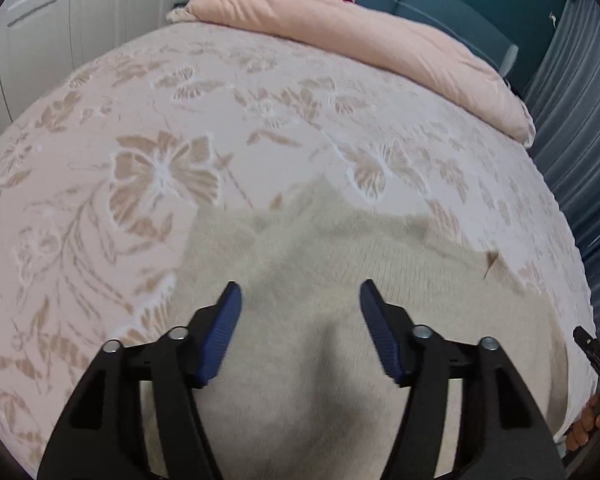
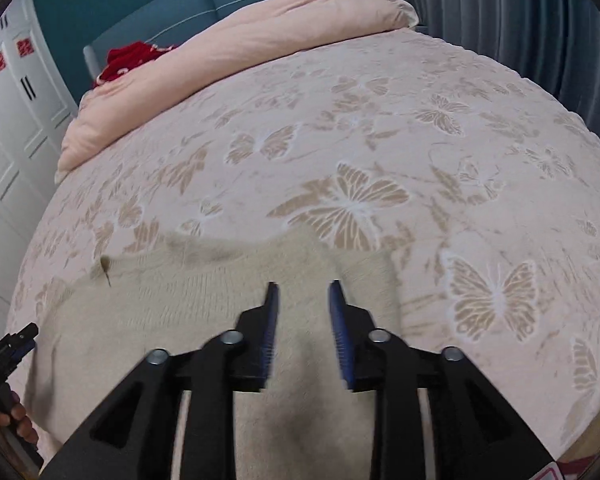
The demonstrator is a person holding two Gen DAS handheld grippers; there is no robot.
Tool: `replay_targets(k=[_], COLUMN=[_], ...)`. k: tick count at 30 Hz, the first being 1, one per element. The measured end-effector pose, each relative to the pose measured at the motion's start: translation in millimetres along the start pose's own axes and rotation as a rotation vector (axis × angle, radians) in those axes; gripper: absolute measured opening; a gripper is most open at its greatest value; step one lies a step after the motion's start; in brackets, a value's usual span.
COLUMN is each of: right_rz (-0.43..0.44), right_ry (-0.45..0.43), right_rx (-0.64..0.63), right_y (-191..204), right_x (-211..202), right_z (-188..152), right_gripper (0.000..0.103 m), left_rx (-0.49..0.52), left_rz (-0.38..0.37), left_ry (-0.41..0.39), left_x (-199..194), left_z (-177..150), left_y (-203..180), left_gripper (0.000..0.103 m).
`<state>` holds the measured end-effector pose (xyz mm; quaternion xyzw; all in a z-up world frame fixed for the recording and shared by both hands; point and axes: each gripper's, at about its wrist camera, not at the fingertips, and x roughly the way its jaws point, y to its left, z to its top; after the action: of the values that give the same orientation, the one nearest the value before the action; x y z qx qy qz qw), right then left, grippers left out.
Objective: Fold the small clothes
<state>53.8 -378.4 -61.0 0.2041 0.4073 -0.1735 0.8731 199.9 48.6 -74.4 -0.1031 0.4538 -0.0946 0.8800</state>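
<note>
sweater (image 1: 300, 264): cream knit, flat on near edge of butterfly bedspread (image 1: 180, 128)
left gripper (image 1: 300, 292): spread wide above sweater, pinching nothing
right gripper (image 2: 303, 292): parted, nothing between

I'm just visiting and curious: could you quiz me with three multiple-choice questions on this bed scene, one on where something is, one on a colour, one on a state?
1. Where does the cream sweater lie?
A. on the butterfly bedspread
B. on the floor
C. over the pink duvet

2. What colour are the gripper pads?
A. red
B. blue
C. white

3. How does the left gripper stand?
A. clamped on the sweater
B. open, nothing between its jaws
C. clamped on a pillow

Answers: 1 A, the sweater lies spread on the patterned cover. 2 B, both pads are blue. 3 B, its jaws stand apart above the knit.
</note>
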Motion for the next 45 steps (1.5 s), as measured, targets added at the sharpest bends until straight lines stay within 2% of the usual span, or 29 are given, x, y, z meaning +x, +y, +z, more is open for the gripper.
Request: replay_targets(k=[1, 2, 4, 5, 7, 9, 10, 11, 13, 15, 16, 18, 19, 20, 21, 23, 25, 26, 27, 28, 29, 32, 34, 36, 37, 39, 41, 42, 45], right_rz=[0.003, -0.001, -0.03, -0.048, -0.022, -0.003, -0.003, 0.022, 0.127, 0.104, 0.077, 0.012, -0.017, -0.044, -0.07, -0.1, -0.077, -0.1, -0.119, -0.122, -0.095, 0.048, 0.179, 0.285, 0.283, 0.21, 0.098, 0.066, 0.018], right_ry=[0.0, 0.01, 0.041, 0.068, 0.128, 0.172, 0.175, 0.157, 0.059, -0.029, -0.04, 0.035, 0.093, 0.166, 0.174, 0.132, 0.078, 0.033, -0.007, -0.036, -0.044, 0.002, 0.073, 0.169, 0.189, 0.2, 0.215, 0.219, 0.222], right_rx=[0.007, -0.008, -0.043, -0.05, -0.053, -0.053, -0.066, -0.067, -0.045, -0.046, -0.029, 0.032, 0.039, 0.018, -0.02, -0.071, -0.037, -0.027, -0.027, -0.037, -0.067, -0.157, -0.172, -0.192, -0.241, -0.352, -0.379, -0.349, -0.147], right_y=[-3.6, -3.0, 2.1, 5.6, 13.0, 21.7, 26.6, 29.6, 28.5, 18.0, 6.0, -23.2, -31.8, -33.6, -28.9, -15.5, -10.3, -7.1, -2.6, 4.2, 14.1, 56.5, 89.2, 121.4, 137.7, 153.3, 135.6, 117.3, 48.9], right_x=[2.9, 9.8, 31.3, 44.3, 66.3, 80.7, 81.4, 74.5, 43.3, 18.7, 19.8, 51.5, 71.6, 93.2, 101.4, 90.1, 65.6, 48.0, 30.4, 12.9, -3.4, -36.0, -43.9, -38.5, -34.0, -23.3, -16.3, -19.0, -36.8], right_z=[6.8, 12.3, 18.8, 19.8, 16.2, 11.5, 10.2, 11.2, 18.4, 28.8, 33.1, 35.6, 32.4, 25.2, 18.7, 18.5, 20.8, 19.2, 16.0, 10.0, 1.2, -37.6, -73.3, -106.5, -121.0, -142.0, -150.8, -150.7, -135.8], right_gripper=[0.055, 0.056, 0.058, 0.059, 0.059, 0.037, 0.01, 0.01, 0.009, 0.008, 0.007, 0.007, 0.007, 0.007, 0.007, 0.009, 0.01, 0.018, 0.023, 0.024, 0.024, 0.024, 0.024, 0.02, 0.011, 0.011, 0.01, 0.01, 0.01], left_rx=[0.0, 0.002, 0.013, 0.009, -0.012, 0.018, 0.038, 0.046, 0.036, 0.038, 0.032, 0.022, -0.002, -0.029, -0.046, -0.051, -0.046, -0.045, -0.034, -0.025, -0.016, 0.01, 0.017, 0.075, 0.115, 0.171, 0.138, 0.103, 0.065], left_rz=[0.005, 0.012, 0.009, 0.0, -0.016, -0.029, -0.01, -0.007, -0.047, -0.029, -0.014, 0.036, 0.035, 0.04, 0.037, 0.041, 0.033, 0.024, 0.025, 0.038, 0.032, -0.052, -0.137, -0.16, -0.141, -0.06, -0.02, -0.052, -0.062], left_ry=[-0.012, -0.011, 0.018, 0.059, 0.134, 0.173, 0.204, 0.207, 0.148, 0.123, 0.126, 0.14, 0.159, 0.177, 0.182, 0.16, 0.155, 0.138, 0.119, 0.096, 0.073, 0.039, 0.048, 0.073, 0.084, 0.142, 0.208, 0.226, 0.225], left_x=[2.2, 8.5, 28.7, 42.1, 65.4, 81.7, 88.2, 88.9, 74.3, 63.5, 63.9, 74.3, 82.7, 91.3, 96.8, 94.5, 85.1, 75.1, 62.1, 47.6, 31.5, -18.8, -44.5, -55.4, -55.3, -42.3, -30.8, -30.6, -35.8], left_z=[10.0, 19.6, 34.0, 38.4, 41.5, 41.2, 40.9, 41.9, 46.8, 50.5, 50.9, 50.5, 49.2, 46.8, 44.8, 45.0, 46.3, 46.0, 45.0, 43.1, 39.6, 14.9, -14.3, -49.4, -66.3, -92.9, -107.6, -109.3, -113.0], left_y=[-1.7, -4.2, -9.7, -11.4, -14.7, -19.4, -20.3, -18.0, -7.3, 3.8, 9.6, 20.2, 25.8, 31.3, 34.7, 33.8, 30.9, 29.5, 27.3, 24.6, 21.5, 8.4, -7.3, -30.2, -39.7, -44.9, -26.1, -13.8, 9.4], left_gripper=[0.082, 0.09, 0.091, 0.091, 0.089, 0.055, 0.023, 0.014, 0.012, 0.012, 0.012, 0.012, 0.012, 0.012, 0.012, 0.015, 0.019, 0.024, 0.026, 0.033, 0.04, 0.049, 0.053, 0.055, 0.055, 0.055, 0.054, 0.054, 0.054])
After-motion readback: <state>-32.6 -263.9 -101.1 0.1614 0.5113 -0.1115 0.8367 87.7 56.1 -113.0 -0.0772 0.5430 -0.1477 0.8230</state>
